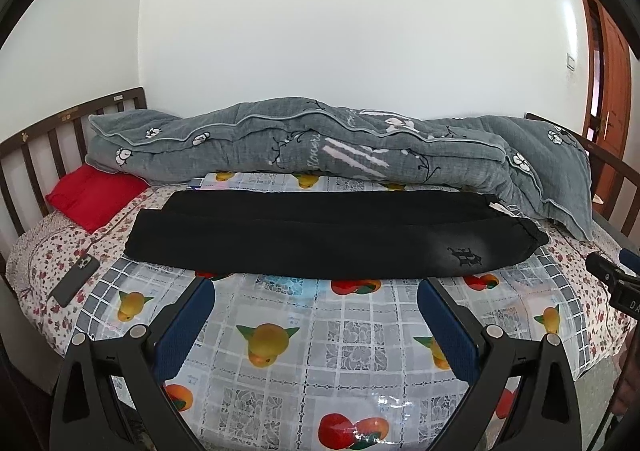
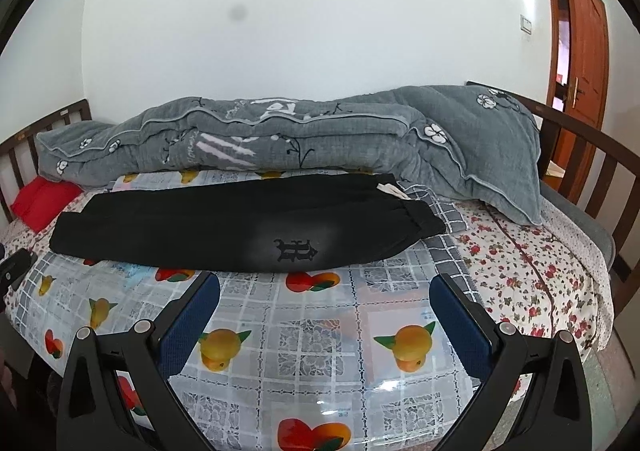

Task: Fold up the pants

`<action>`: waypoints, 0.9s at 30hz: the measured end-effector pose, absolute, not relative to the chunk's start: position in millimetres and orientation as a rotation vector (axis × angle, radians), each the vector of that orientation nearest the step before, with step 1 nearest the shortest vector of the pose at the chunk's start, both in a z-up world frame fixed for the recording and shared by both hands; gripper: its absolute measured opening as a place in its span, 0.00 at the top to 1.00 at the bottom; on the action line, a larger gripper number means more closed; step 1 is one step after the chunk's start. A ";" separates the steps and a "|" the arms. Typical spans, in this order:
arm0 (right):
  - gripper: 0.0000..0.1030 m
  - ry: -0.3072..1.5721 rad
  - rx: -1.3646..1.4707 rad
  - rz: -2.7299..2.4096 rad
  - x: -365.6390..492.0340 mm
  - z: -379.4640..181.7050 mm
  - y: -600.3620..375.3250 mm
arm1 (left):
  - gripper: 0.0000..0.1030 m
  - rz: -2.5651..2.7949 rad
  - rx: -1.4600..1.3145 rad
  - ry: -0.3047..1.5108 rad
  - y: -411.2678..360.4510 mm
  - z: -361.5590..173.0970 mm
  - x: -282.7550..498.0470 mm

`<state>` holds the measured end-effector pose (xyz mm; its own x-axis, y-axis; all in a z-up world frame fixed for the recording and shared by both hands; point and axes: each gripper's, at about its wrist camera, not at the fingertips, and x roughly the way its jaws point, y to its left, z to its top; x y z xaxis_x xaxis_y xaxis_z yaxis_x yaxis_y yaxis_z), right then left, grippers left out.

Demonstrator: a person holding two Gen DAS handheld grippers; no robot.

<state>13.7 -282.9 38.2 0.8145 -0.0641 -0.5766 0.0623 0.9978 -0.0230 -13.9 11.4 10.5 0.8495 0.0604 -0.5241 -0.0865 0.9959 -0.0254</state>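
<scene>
At the far left of the bed a red pillow [image 1: 94, 197] lies against the slatted headboard [image 1: 38, 147], and a dark phone [image 1: 76, 279] rests on the floral sheet [image 1: 36, 255] near it. The black pants [image 1: 320, 235] lie flat across the fruit-print plastic cover [image 1: 320, 339], folded lengthwise with one leg over the other, cuffs to the left and waistband to the right. A black gothic-letter emblem [image 2: 295, 249] sits near the waist; I cannot read it. Behind them a grey quilt [image 1: 320, 143] is bunched along the wall, the word "flowers" printed on it. The left gripper [image 1: 316, 297] and the right gripper [image 2: 325, 293] hover short of the pants' near edge, fingers wide apart and empty. A wooden door [image 2: 582, 47] stands at far right.
</scene>
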 end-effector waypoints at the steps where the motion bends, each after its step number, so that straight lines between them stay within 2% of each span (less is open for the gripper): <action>1: 0.00 0.613 -0.004 -0.068 14.1 38.5 -282.1 | 0.01 0.076 -0.050 0.551 12.7 10.6 -13.7; 10: 0.00 0.573 0.022 -0.059 35.9 33.6 -285.2 | 0.01 0.079 -0.181 0.585 46.3 -5.3 17.6; 19: 0.03 0.703 0.061 -0.053 105.2 -40.4 -314.9 | 0.04 0.128 -0.275 0.684 103.7 -80.9 76.8; 24: 0.29 0.842 0.172 -0.063 149.4 -90.0 -342.6 | 0.07 0.157 -0.444 0.725 149.4 -120.6 104.9; 27: 0.31 0.871 0.279 -0.043 164.0 -112.1 -361.8 | 0.13 0.160 -0.551 0.759 177.7 -148.8 123.9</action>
<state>164.0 -361.8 -112.1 0.6454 0.0761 -0.7601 0.1502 0.9630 0.2239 123.9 177.8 -148.8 0.7212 -0.0571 -0.6904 -0.3307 0.8473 -0.4155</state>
